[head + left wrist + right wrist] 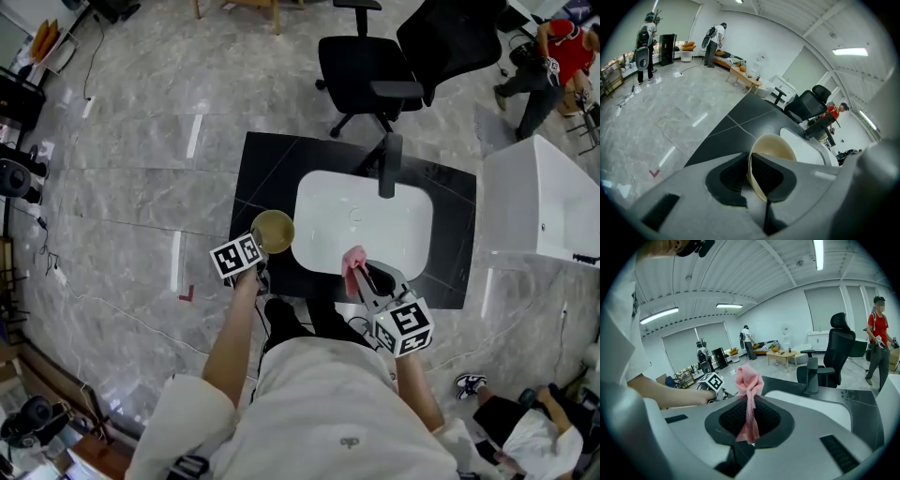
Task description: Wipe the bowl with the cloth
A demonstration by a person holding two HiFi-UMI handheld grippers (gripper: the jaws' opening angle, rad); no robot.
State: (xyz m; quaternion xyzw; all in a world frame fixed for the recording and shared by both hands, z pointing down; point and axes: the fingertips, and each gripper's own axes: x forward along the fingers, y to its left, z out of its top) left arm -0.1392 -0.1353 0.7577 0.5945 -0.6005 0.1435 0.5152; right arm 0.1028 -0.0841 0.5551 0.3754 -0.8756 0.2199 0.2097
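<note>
The beige, round, thin-walled bowl (pixel 273 231) is held tilted over the black bench (pixel 258 169), just at the left edge of the white oval basin (pixel 412 225) set into it. Its rim is pinched by the left hand-held gripper (pixel 751 173), one jaw inside the wall and one outside, pressed nearly together on it. The bowl's inside is turned partly away from that gripper, towards the basin.

The pink knitted cloth (pixel 748 380) is clamped in the right hand-held gripper (pixel 366 281), near the front edge of the basin. A narrow strand is caught between its jaws, and a bunched tuft stands out beyond their tips. Cloth and bowl are apart, so no wiping contact has been made yet. A black tap (pixel 389 164) stands at the far side of the basin.

Trouble is most likely to come from the rim grip. Only a small patch of thin wall is held, so the bowl could be swung about the jaws or levered out when the cloth is pushed against it. A hard push could also knock it on the basin edge. The cloth could be dragged out of its pinch, since little of it is gripped.
</note>
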